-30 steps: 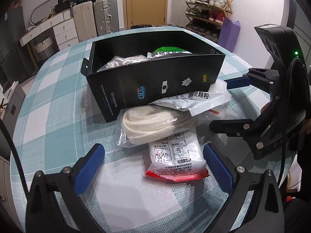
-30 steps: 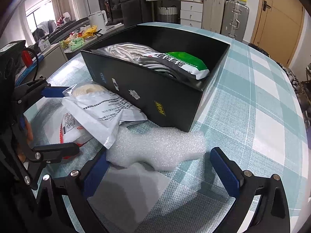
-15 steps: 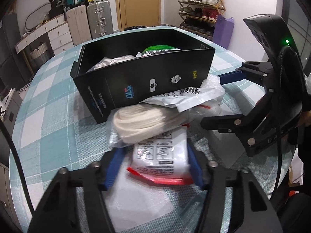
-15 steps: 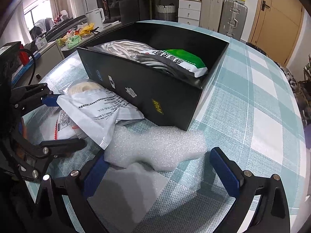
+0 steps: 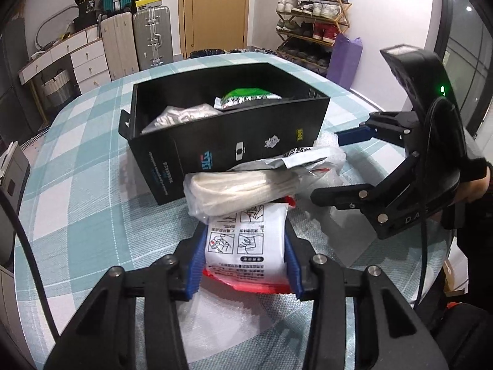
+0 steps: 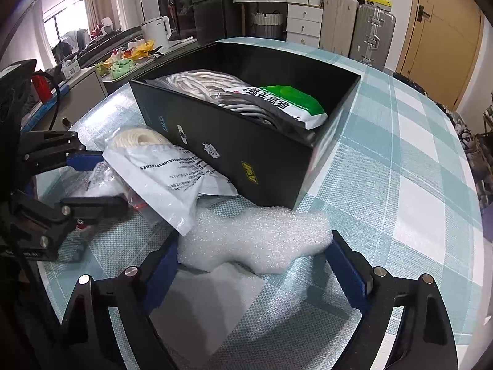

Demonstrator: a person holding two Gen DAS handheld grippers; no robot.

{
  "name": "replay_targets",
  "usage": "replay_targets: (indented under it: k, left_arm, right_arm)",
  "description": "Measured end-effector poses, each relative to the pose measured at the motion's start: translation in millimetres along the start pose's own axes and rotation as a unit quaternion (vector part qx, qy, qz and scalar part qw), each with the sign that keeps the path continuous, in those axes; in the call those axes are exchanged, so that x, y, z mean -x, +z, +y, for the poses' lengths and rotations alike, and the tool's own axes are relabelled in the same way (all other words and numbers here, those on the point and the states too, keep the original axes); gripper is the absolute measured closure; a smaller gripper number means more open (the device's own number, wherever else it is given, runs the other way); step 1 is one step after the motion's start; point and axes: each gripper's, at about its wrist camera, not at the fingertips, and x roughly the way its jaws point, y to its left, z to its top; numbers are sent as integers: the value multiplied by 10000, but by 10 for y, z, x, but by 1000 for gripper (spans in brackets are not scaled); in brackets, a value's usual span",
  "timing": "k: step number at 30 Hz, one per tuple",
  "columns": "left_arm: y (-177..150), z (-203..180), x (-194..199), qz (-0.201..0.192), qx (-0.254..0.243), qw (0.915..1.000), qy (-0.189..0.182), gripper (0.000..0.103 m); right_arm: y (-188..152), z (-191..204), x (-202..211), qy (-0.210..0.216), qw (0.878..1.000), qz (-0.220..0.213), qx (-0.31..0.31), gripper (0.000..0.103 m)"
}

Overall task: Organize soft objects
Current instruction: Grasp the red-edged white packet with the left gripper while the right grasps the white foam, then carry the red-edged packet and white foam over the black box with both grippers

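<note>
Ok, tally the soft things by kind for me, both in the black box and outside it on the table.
Printed packets: 3 (green-and-white packet in the black box; grey-white pouch and red-edged packet outside)
Bags of white cord: 2 (boxed cord bag; outer cord bag)
Puffy foam pieces: 1 (foam piece)
Total: 6, with the thin flat sheet underneath not counted.

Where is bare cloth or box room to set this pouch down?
Free: the checked cloth right of the box, and the box's far empty end. Crowded: in front of the box, where the rope bag, grey mailer and foam pile together between both grippers.
</note>
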Motion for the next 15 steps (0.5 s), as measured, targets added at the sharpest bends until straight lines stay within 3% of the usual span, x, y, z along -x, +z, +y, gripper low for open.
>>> replay_targets:
  k: [5, 15]
  left_arm:
    - [37, -1, 87, -119, 5, 9999, -34, 60]
    - [109, 9, 376, -528, 34, 9986, -7, 60]
  right_arm:
    - [-2, -32, 85, 1, 10000, -84, -8, 12]
    - [33, -107, 445, 17, 9976, -677, -138, 12]
